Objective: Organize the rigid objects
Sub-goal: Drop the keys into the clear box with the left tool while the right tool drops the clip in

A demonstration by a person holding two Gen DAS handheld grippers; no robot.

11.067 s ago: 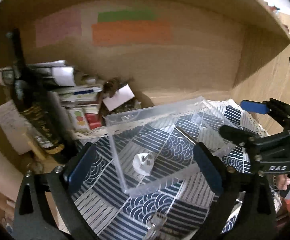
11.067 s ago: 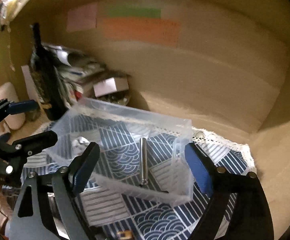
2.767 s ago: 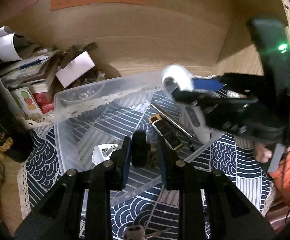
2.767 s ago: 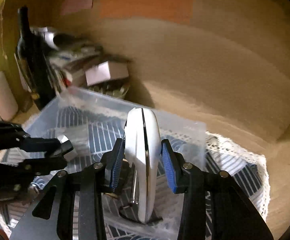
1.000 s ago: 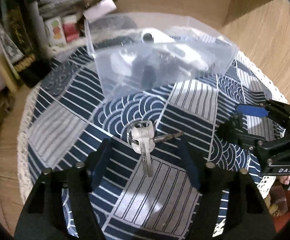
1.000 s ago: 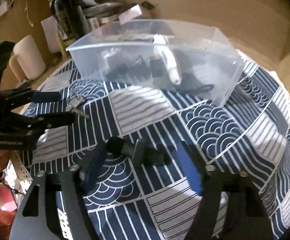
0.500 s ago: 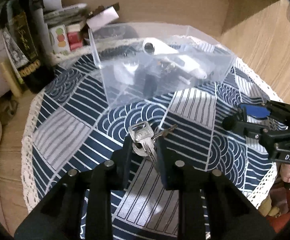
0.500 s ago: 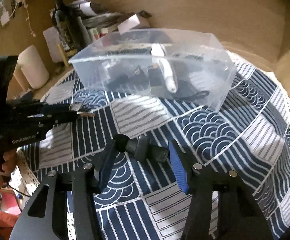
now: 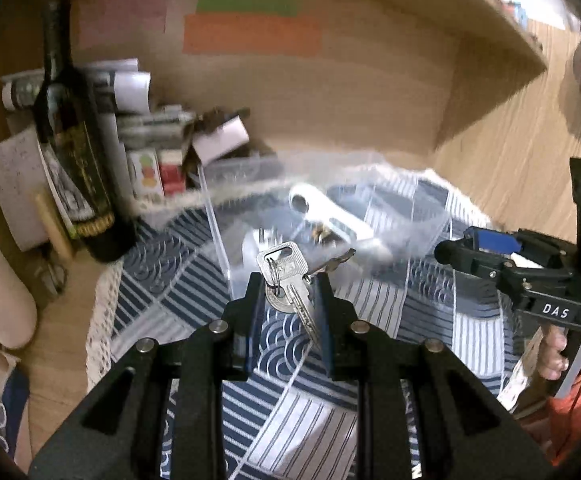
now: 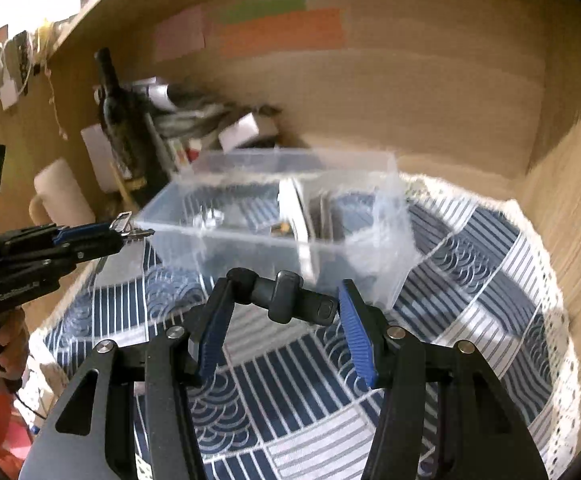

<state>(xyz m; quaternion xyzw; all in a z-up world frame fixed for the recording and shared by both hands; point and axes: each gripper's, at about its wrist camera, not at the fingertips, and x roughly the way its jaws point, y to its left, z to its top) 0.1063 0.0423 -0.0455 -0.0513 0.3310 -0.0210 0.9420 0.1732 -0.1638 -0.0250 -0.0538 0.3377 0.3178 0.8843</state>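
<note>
My left gripper is shut on a bunch of silver keys and holds it up in front of the clear plastic bin. It also shows in the right wrist view, by the bin's left corner. My right gripper is shut on a black angular handle-like object, lifted off the cloth just before the bin. The bin holds a white tool, a white plug and several small items.
A blue-and-white patterned cloth covers the round table. A dark wine bottle, stacked papers and boxes and a white cylinder stand at the left. A wooden wall and shelf close in the back.
Both grippers have lifted off the cloth with their objects. The left carried the keys up toward the bin; the right closed on the black object and raised it toward the bin.
</note>
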